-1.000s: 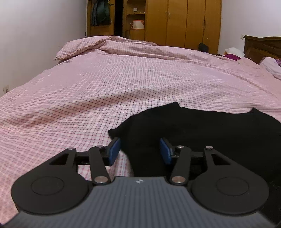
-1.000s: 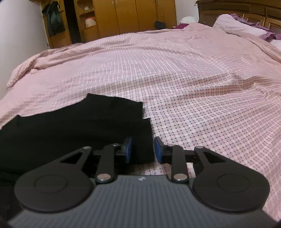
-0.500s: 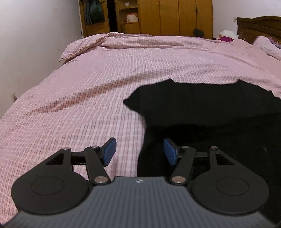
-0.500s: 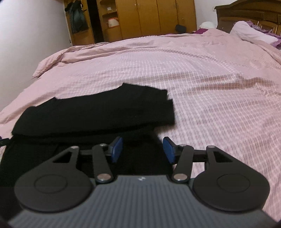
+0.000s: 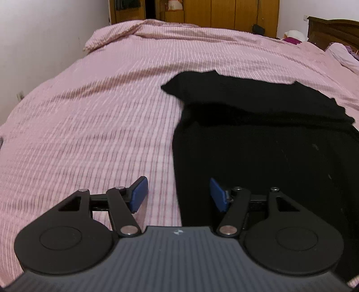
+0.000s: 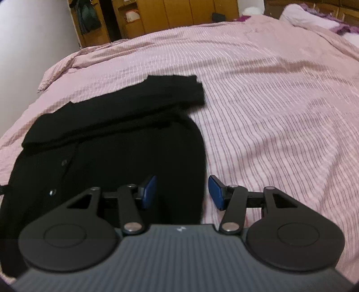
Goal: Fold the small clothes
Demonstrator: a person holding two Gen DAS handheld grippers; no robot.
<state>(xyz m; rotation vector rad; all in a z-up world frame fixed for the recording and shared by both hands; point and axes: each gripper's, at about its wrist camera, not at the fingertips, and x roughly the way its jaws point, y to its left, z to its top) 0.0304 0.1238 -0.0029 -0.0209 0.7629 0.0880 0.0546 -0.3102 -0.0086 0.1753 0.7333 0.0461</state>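
One soft black garment (image 5: pixel 258 139), part-folded

A wide bed (image 5: pixel 112 112) under a pink checked cover (image 6: pixel 280 101) fills most of the room. Beyond the far edge of the bed stands a row of yellow-brown wooden wardrobes (image 5: pixel 224 13), with an open shelf unit (image 6: pixel 132 18) and dark clothes hanging (image 6: pixel 89 18) at their left end. A plain white wall (image 5: pixel 44 33) runs along the bed's left side. At the bed's right end is a dark wooden headboard (image 5: pixel 332 31) with pale pillows (image 6: pixel 303 13) against it.
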